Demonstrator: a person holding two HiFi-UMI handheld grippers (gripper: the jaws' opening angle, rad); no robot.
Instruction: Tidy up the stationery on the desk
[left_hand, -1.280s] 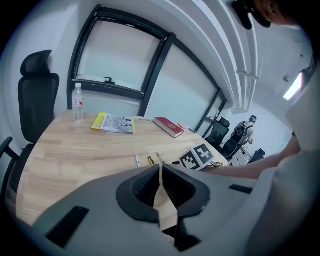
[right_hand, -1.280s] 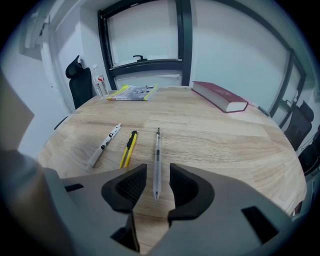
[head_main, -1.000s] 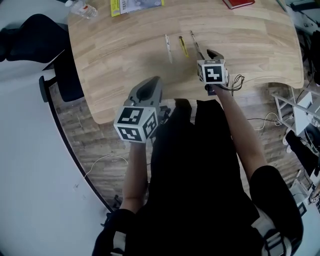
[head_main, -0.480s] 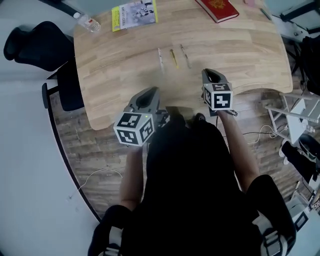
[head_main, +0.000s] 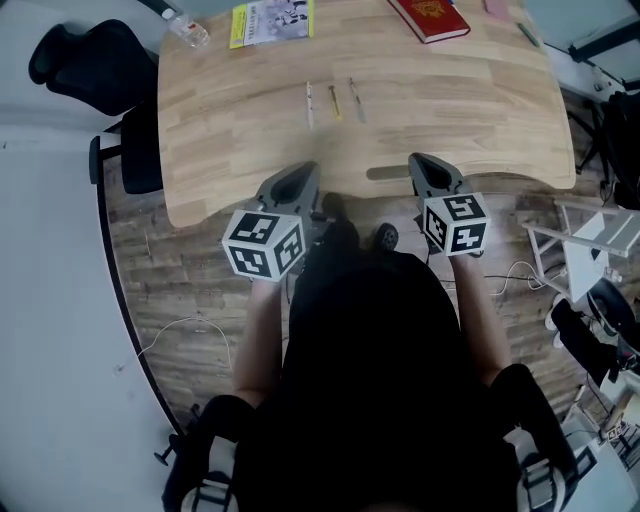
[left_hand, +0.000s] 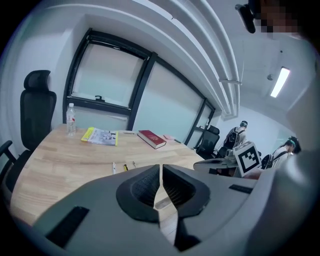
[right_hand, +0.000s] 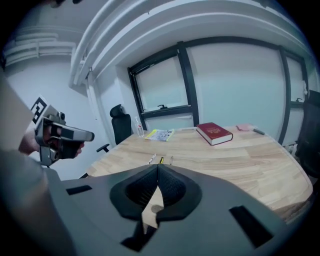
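Head view, three slim pens side by side on light wooden desk, grey left gripper and grey right gripper over its near edge, left gripper view, jaws pressed together, empty, right gripper view, jaws just closed together, empty

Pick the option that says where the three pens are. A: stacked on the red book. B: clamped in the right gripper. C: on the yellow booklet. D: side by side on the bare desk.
D: the three pens lie side by side on the bare wood of the desk, apart from the red book and the yellow booklet. The right gripper has just been closing its jaws, with nothing between them.
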